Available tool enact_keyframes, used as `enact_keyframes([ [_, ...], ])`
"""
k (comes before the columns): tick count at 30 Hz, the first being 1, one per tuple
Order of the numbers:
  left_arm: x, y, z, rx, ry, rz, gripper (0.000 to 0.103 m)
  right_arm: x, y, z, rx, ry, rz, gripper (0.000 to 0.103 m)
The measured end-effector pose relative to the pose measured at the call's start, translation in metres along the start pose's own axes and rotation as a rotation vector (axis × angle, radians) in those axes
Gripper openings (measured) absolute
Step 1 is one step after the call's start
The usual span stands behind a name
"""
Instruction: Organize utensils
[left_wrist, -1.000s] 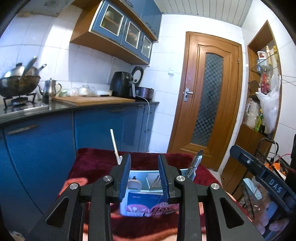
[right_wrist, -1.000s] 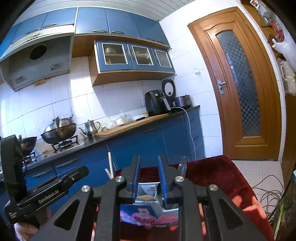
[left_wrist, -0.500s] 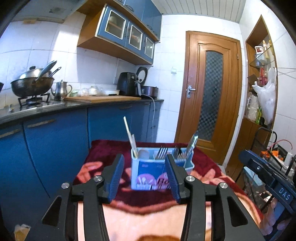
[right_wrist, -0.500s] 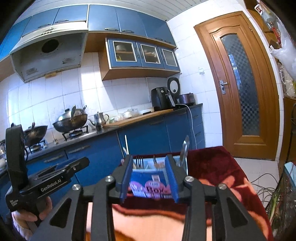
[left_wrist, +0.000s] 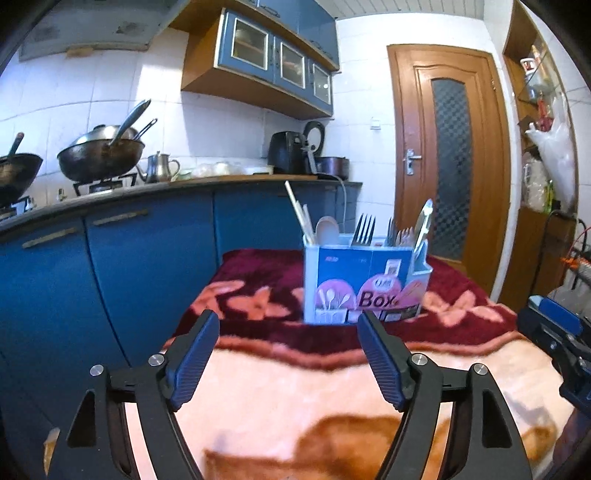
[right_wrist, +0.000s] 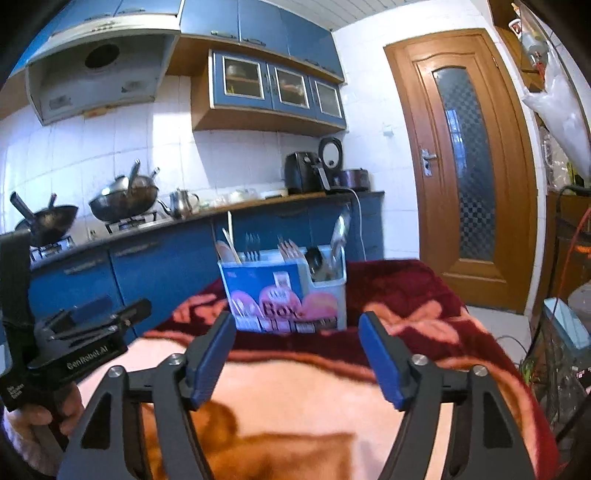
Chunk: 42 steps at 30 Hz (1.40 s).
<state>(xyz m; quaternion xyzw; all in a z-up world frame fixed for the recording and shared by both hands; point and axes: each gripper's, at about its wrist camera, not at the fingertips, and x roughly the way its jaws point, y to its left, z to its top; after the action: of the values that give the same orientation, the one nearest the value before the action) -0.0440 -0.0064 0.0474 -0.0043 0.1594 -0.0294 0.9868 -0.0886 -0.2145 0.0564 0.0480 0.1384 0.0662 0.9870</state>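
My left gripper (left_wrist: 288, 325) is a black plastic frame of triangular cut-out arms, each carrying a ribbed blue rubber pad and round silver screws (left_wrist: 156, 359) at the pivots. My right gripper (right_wrist: 297, 326) is built the same. From the right camera, the left one's black body bears white "GenRobot.AI" lettering (right_wrist: 86, 361).

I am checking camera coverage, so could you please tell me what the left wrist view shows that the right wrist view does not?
Only the left wrist view shows the left tongs from behind, jaws opening and nothing between them. Only the right wrist view shows the range hood, a hand on the left tongs' handle, and the right tongs, also opening and empty. Both show the utensil box with forks on the floral blanket, and the wooden door.
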Motion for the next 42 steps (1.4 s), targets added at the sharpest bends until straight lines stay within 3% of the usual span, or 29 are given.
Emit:
enact_keyframes([
  [8, 0.021, 0.006, -0.020, -0.031, 0.041, 0.025, 0.078, 0.007, -0.009, -0.023, -0.026, -0.015, -0.047, 0.090],
  [15, 0.029, 0.007, -0.026, -0.042, 0.054, 0.034, 0.079, 0.012, -0.015, -0.031, -0.010, -0.024, -0.086, 0.091],
  [17, 0.030, 0.006, -0.027, -0.041, 0.061, 0.036, 0.079, 0.012, -0.016, -0.032, -0.009, -0.030, -0.091, 0.096],
  [42, 0.030, 0.003, -0.029, -0.025, 0.062, 0.041, 0.079, 0.012, -0.020, -0.033, 0.011, -0.030, -0.088, 0.096],
])
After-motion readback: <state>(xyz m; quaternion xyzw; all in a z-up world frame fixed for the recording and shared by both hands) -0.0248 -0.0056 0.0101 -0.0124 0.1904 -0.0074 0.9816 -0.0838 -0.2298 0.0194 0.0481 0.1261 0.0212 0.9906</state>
